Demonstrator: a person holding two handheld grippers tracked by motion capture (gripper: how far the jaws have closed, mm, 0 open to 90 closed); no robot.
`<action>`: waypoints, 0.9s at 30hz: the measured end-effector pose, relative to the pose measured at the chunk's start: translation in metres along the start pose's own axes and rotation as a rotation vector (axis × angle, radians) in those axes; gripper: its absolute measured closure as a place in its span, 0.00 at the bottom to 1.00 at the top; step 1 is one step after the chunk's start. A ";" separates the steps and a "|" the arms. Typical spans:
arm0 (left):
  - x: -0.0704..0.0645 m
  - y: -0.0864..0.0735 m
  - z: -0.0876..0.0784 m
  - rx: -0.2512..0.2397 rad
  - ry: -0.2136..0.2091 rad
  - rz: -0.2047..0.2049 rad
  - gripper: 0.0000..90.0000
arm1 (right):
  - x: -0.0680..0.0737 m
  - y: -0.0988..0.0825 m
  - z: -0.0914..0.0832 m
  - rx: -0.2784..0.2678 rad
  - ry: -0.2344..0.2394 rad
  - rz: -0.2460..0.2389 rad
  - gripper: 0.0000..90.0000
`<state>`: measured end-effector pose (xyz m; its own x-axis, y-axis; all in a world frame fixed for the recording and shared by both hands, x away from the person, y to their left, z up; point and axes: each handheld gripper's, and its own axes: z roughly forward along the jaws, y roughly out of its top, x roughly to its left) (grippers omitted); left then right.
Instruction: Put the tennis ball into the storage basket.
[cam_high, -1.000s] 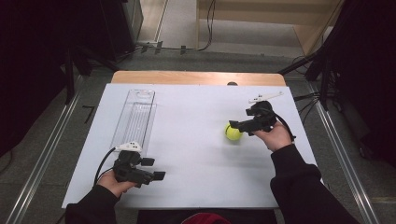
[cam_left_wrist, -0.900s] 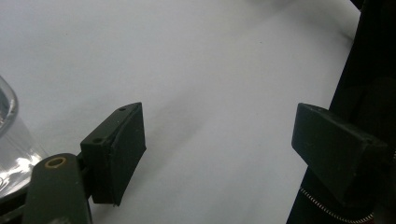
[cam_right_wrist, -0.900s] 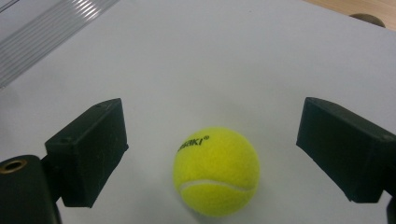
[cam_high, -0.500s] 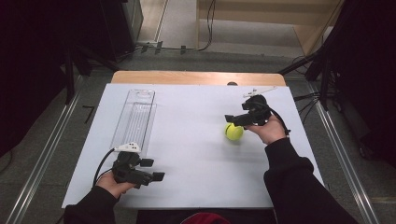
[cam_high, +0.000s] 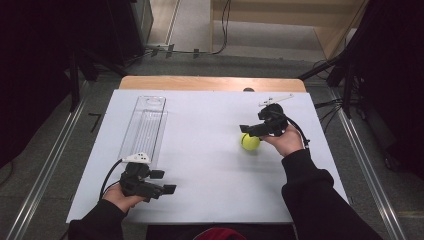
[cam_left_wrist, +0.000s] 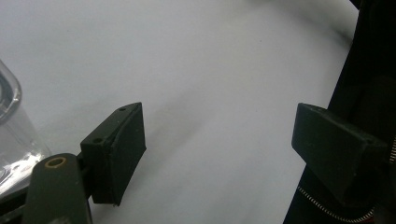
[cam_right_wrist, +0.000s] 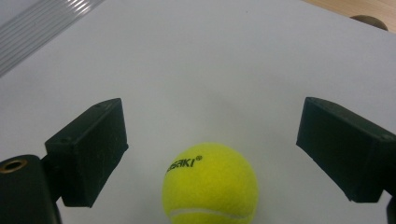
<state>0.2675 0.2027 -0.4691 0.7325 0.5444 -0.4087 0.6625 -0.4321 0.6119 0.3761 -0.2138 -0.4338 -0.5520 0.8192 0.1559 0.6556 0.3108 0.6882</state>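
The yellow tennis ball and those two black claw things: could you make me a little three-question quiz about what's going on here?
1. True or false: the right gripper has its two black jaws shut tight on the yellow felt tennis ball.
2. Which lies nearer the left gripper? A) the clear plastic ribbed tray B) the tennis ball
3. Fill in: both grippers work over a large ______ sheet that covers the wooden table.

Key
1. False: the jaws stand wide apart, and the ball sits between them on the sheet, untouched.
2. A.
3. White.
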 end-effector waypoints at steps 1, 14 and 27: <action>0.000 0.000 0.000 0.000 0.000 0.000 0.20 | 0.000 0.000 0.001 -0.001 -0.002 -0.004 0.07; 0.000 0.000 0.000 -0.001 -0.004 0.001 0.20 | -0.003 -0.010 0.008 0.002 0.000 0.032 0.07; 0.000 0.001 0.000 -0.003 -0.012 0.004 0.20 | -0.002 -0.019 0.019 0.015 -0.007 0.042 0.07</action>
<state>0.2677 0.2025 -0.4687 0.7368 0.5342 -0.4145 0.6594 -0.4320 0.6152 0.3748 -0.2126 -0.4601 -0.5200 0.8351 0.1795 0.6861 0.2832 0.6702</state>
